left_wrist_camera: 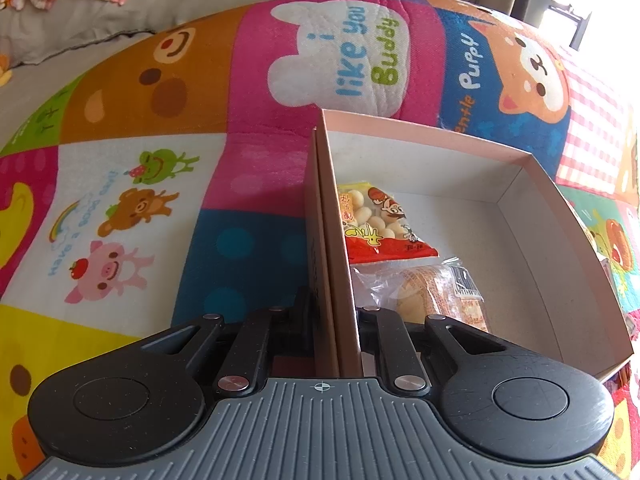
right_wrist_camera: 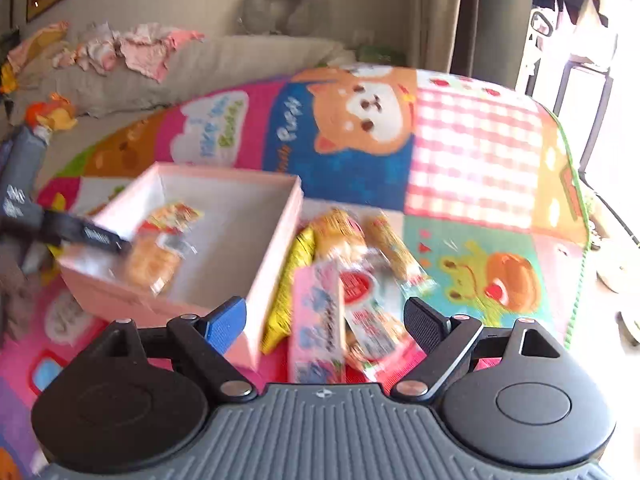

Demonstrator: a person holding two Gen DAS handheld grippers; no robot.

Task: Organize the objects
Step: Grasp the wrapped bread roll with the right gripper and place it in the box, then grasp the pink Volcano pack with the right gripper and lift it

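Note:
A pink cardboard box (left_wrist_camera: pixel 520 168) stands open on the play mat. Inside it lie a red snack packet with a cartoon figure (left_wrist_camera: pixel 376 220) and a clear-wrapped pastry (left_wrist_camera: pixel 420 292). My left gripper (left_wrist_camera: pixel 332 312) is shut on the box's left wall. In the right wrist view the box (right_wrist_camera: pixel 224 172) is at the left, with the left gripper (right_wrist_camera: pixel 92 236) at its far wall. Beside the box's right wall lies a pile of snacks: a yellow packet (right_wrist_camera: pixel 292 280), a flat pink packet (right_wrist_camera: pixel 318 320), a red-and-white packet (right_wrist_camera: pixel 368 312) and long wrapped cakes (right_wrist_camera: pixel 392 248). My right gripper (right_wrist_camera: pixel 326 320) hangs open above this pile, holding nothing.
A colourful cartoon play mat (left_wrist_camera: pixel 240 80) covers the surface. Behind it a grey cushion (right_wrist_camera: pixel 224 68) carries crumpled pink clothes (right_wrist_camera: pixel 132 48). An orange toy (right_wrist_camera: pixel 52 114) lies at the far left. Curtains and a bright window (right_wrist_camera: pixel 580 92) are at the right.

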